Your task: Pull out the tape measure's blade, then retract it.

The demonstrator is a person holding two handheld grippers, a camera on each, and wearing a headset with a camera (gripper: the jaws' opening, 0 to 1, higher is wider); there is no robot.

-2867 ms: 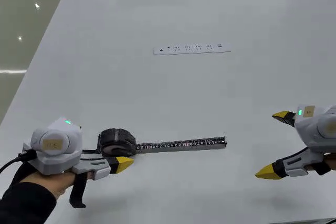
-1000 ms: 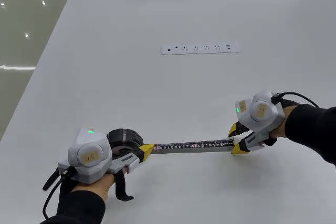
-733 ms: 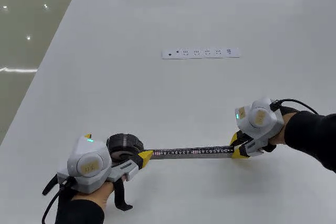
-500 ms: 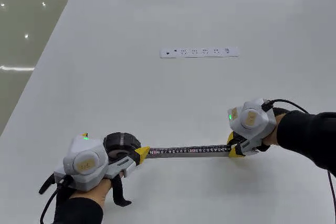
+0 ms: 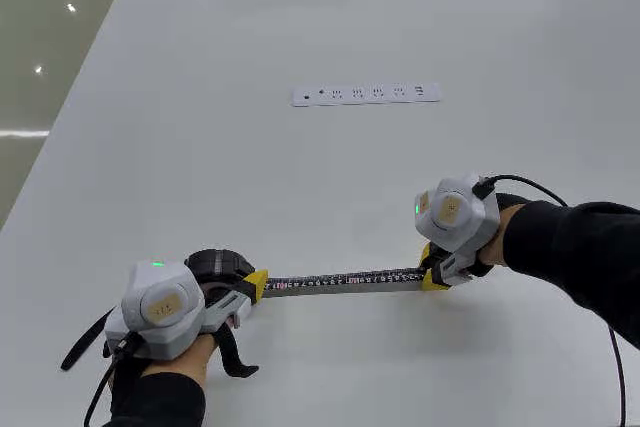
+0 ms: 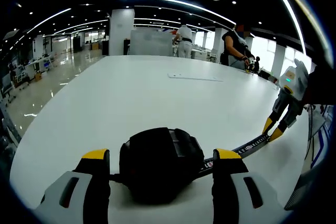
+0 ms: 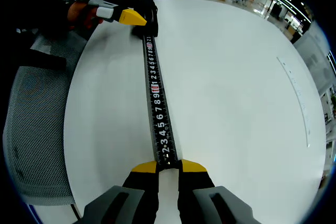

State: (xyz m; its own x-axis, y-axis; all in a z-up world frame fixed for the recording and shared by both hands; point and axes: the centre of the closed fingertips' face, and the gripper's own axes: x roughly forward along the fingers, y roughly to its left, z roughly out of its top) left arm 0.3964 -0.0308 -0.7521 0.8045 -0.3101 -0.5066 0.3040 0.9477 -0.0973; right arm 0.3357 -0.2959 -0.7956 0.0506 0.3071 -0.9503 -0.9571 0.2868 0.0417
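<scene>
One thin blade (image 7: pixel 156 95) lies flat on the table (image 5: pixel 400 27), going straight out from the black case (image 5: pixel 220 267). My left gripper (image 6: pixel 161 155) hugs the case. Far from the case, my right gripper (image 7: pixel 169 167) pinches the blade's tip. I think it must slide back toward the case.

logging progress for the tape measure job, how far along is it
Done: the blade is pulled out and lies flat on the table, numbers up. In hand: the left gripper has its jaws closed on the case, and the right gripper pinches the blade's free end. Left: retracting the blade into the case, since a long stretch is outside it.
</scene>
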